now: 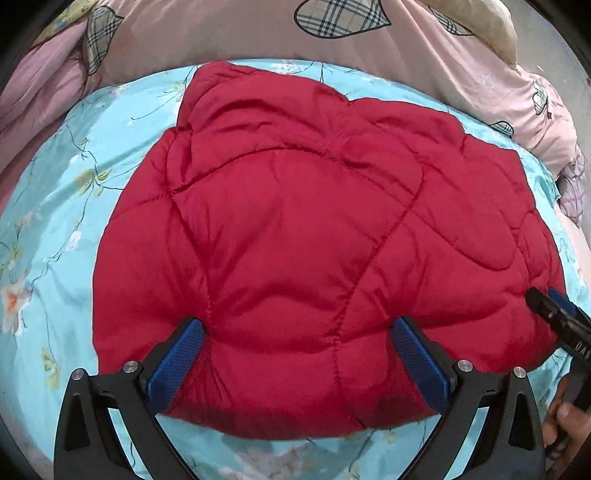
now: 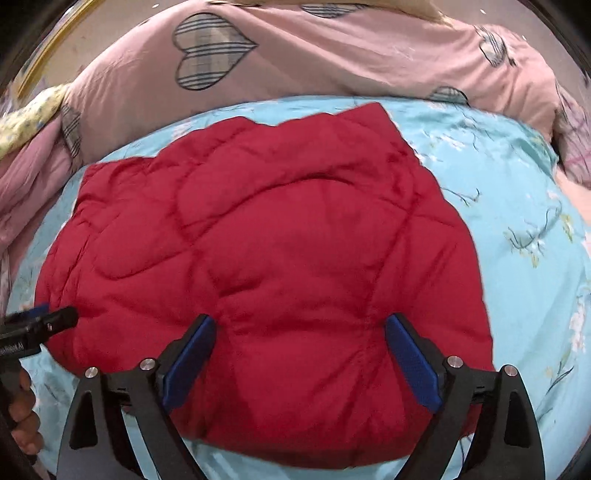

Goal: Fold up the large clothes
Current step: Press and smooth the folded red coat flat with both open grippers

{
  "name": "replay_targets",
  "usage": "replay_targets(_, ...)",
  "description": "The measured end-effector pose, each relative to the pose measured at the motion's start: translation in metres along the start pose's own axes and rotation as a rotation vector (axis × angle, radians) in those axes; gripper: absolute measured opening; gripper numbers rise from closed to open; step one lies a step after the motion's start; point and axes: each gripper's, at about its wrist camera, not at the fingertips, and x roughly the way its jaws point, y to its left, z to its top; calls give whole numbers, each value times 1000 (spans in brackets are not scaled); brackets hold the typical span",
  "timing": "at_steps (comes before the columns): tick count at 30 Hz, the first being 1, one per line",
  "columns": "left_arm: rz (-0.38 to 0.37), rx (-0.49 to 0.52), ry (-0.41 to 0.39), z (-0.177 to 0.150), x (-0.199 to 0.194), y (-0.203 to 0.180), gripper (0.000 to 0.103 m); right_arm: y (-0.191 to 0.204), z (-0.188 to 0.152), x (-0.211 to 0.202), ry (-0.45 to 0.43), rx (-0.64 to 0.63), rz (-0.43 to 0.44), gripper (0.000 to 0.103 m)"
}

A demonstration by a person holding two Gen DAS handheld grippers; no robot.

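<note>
A red quilted puffer jacket (image 1: 303, 236) lies folded into a compact bundle on the light blue floral sheet (image 1: 51, 229). It also shows in the right wrist view (image 2: 280, 258). My left gripper (image 1: 297, 332) is open, its blue pads pressing onto the jacket's near edge with fabric bulging between them. My right gripper (image 2: 301, 328) is open too, and stands the same way over the near edge. Each gripper shows in the other's view: the right one (image 1: 554, 314) at the jacket's right edge, the left one (image 2: 44, 325) at its left edge.
A pink duvet with plaid hearts (image 1: 332, 33) is bunched along the far side of the bed, also in the right wrist view (image 2: 332, 51). The blue sheet (image 2: 524, 229) extends around the jacket on both sides. A cream pillow (image 1: 491, 26) lies at the far right.
</note>
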Motion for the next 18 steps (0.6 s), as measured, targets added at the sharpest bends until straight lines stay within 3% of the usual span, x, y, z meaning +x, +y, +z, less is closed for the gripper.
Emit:
replay_targets(10,41,18,-7,-1,7,-4,103,-4,-6,2,10,30,-3,94)
replay_targets(15,46,20,-6,0,8,-5,103,11,-9,-23,-46,-6,7,94)
replay_targets(18,50,22,-12,-1,7,-5,103,21,-12,-20,-30,-63,-5,94)
